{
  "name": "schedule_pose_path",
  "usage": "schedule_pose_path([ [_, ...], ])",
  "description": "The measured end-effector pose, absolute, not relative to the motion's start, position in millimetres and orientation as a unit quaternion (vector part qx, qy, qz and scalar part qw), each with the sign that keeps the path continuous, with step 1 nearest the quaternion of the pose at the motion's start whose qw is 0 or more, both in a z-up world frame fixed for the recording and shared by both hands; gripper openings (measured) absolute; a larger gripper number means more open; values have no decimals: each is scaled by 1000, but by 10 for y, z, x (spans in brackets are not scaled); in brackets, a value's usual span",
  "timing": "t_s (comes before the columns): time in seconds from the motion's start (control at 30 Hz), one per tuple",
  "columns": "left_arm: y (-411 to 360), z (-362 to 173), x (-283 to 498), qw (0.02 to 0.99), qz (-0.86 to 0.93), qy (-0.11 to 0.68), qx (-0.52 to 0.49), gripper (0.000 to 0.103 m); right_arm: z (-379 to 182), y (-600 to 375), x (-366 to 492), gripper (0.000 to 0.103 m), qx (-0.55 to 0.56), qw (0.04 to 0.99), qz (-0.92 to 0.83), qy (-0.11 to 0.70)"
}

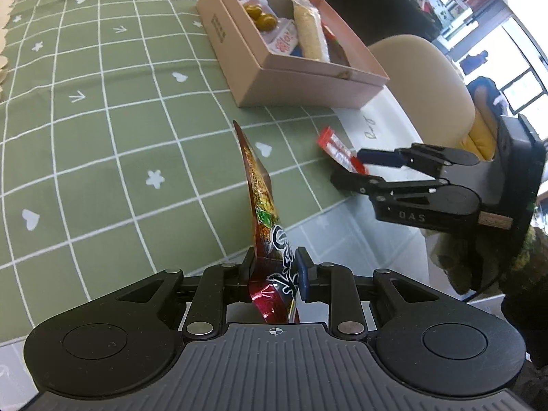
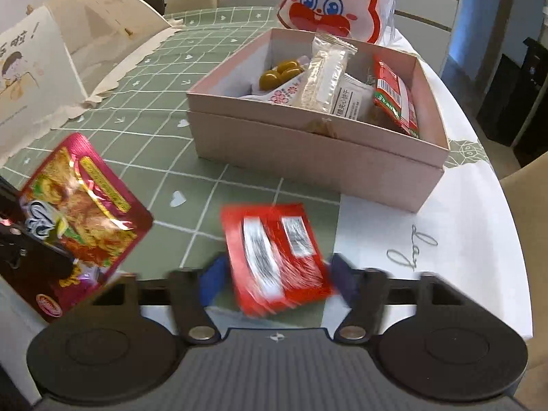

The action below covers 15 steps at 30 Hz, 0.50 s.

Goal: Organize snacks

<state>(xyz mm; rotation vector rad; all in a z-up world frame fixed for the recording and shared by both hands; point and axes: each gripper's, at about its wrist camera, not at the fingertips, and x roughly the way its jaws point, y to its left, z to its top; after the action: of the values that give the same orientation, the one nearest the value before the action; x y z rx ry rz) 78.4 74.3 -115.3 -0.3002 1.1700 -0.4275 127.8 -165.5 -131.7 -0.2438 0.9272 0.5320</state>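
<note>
Red packet (image 2: pixel 277 260) motion-blurred in right wrist view, label print unreadable; right gripper (image 2: pixel 275 282) fingers also smeared, contact with packet cannot be told; foil snack bag (image 1: pixel 265 212) seen edge-on in left wrist view, lower end hidden behind gripper body; rabbit-face bag (image 2: pixel 337 1) cut by top edge; illustrated card (image 2: pixel 29 78) cut by left edge.

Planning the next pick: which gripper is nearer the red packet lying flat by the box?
Right. The right gripper has its jaws either side of the red packet; the left gripper is off to its left.
</note>
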Motion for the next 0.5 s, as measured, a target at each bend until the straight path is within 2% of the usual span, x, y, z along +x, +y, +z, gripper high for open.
schedule_pose_path([
  [0.03, 725, -1145, 774, 802, -202, 545, -138, 26, -1291, -1670, 1225, 48, -116, 853, 251, 442],
  [0.1, 666, -1118, 756, 803, -209, 543, -130, 26, -1199, -1713, 1151, 22, -111, 854, 252, 442],
  [0.2, 572, -1029, 748, 801, -235, 536, -125, 26, -993, -1846, 1047, 12, -84, 859, 244, 443],
  [0.43, 374, -942, 802, 800, -262, 528, -112, 26, -848, -1957, 905, 11, -108, 871, 231, 421],
  [0.47, 385, -939, 797, 801, -258, 528, -112, 26, -875, -1944, 887, 14, -109, 866, 239, 426],
  [0.5, 416, -932, 774, 802, -251, 529, -116, 26, -899, -1931, 873, 26, -107, 861, 244, 433],
])
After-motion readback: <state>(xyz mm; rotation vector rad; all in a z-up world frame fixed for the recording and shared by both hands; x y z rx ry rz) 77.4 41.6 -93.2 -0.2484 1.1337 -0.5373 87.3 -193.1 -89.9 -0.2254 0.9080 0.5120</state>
